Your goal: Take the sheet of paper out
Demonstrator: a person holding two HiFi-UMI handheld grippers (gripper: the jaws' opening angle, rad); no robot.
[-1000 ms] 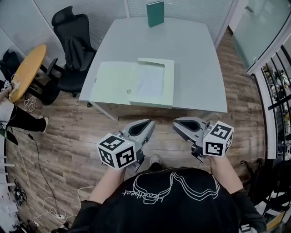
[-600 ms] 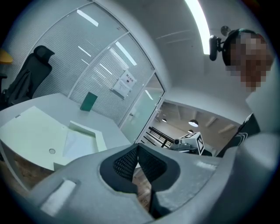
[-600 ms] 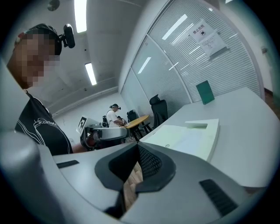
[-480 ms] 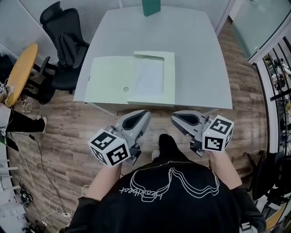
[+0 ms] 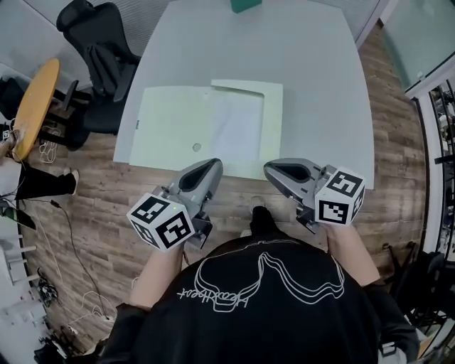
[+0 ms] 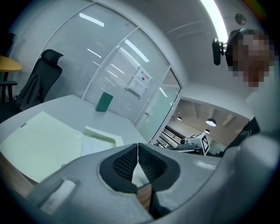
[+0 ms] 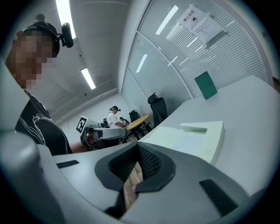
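Note:
A pale green box file [image 5: 273,106] lies open on the grey table [image 5: 320,85], its lid [image 5: 170,128] folded out to the left. A white sheet of paper [image 5: 238,128] lies in its tray. My left gripper [image 5: 210,166] is shut and empty, its tip over the table's near edge at the file's front. My right gripper [image 5: 271,168] is level with it at the file's front right corner, also shut with nothing in it. The left gripper view looks past its closed jaws [image 6: 138,146] at the lid [image 6: 39,140]. The right gripper view shows the file [image 7: 197,138] beyond its jaws [image 7: 138,146].
A dark green book [image 5: 245,6] stands at the table's far edge. A black office chair [image 5: 96,57] and a round yellow table [image 5: 32,99] are to the left. Cables [image 5: 43,284] trail over the wooden floor. Another person [image 7: 114,114] is far off.
I have stepped up to the table with both grippers. Their tips, well short of the table a second ago, now reach its near edge by the open file. Both jaws stayed shut.

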